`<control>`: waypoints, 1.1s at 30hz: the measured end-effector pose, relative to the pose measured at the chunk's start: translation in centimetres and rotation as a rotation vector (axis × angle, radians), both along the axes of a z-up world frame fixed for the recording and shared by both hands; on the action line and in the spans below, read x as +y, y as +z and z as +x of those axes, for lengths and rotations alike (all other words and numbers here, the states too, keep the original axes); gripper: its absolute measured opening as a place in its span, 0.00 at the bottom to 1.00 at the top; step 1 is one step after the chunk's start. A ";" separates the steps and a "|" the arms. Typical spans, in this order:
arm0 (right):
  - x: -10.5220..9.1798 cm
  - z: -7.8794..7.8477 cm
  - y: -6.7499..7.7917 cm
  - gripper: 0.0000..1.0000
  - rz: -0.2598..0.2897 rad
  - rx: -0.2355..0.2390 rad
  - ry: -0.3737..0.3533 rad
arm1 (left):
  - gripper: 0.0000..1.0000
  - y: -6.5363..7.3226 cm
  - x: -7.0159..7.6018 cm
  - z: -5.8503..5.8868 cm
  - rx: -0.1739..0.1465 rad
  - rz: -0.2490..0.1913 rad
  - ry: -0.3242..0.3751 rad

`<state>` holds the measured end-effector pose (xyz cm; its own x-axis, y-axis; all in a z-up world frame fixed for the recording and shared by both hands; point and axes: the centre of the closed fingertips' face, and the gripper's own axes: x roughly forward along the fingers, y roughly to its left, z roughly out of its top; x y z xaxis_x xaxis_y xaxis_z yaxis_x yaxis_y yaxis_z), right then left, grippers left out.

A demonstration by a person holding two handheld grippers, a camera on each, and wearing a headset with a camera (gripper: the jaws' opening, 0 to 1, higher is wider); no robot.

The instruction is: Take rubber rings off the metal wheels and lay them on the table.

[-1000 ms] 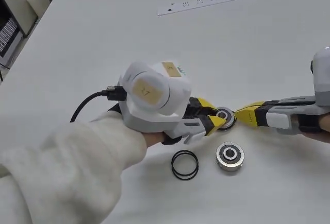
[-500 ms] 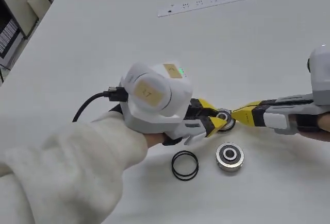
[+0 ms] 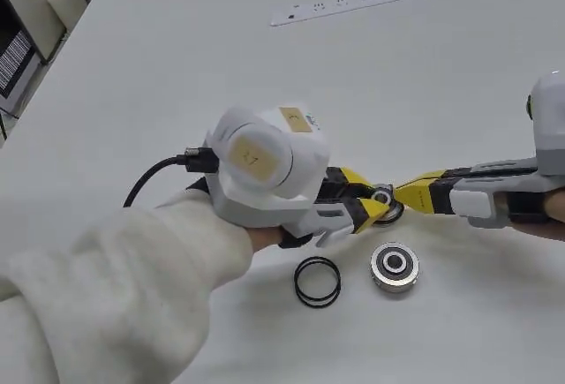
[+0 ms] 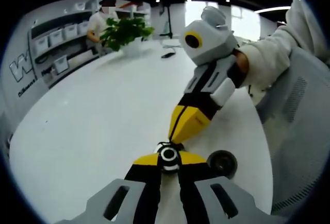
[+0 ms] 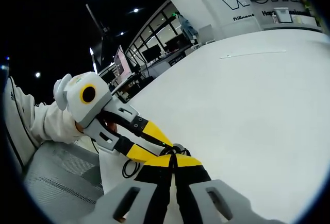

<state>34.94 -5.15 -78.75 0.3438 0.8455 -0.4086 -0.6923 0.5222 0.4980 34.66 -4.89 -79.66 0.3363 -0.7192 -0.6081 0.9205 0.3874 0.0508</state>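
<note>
My left gripper is clamped on a small round metal wheel. My right gripper, yellow jaws pressed together, meets that wheel's right rim, and I cannot tell whether it pinches a ring. Just nearer, a second shiny metal wheel lies flat on the smooth white table with two thin black rubber rings to its left, and the tabletop runs open far to a white power strip.

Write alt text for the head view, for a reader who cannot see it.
Two handheld tongs meet over a white table: the left tongs clamp a small metal wheel while the right tongs, tips closed, touch its edge. A second wheel and loose black rubber rings lie on the table nearby.
</note>
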 end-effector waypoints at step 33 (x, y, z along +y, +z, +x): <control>0.6 -0.1 1.4 0.00 0.040 -0.020 0.029 | 0.13 0.0 -0.1 0.0 -0.019 -0.009 0.024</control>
<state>34.81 -4.55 -77.32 0.3266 0.8709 -0.3672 -0.7167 0.4815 0.5044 34.68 -4.98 -79.65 0.3648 -0.7160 -0.5952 0.9099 0.4099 0.0645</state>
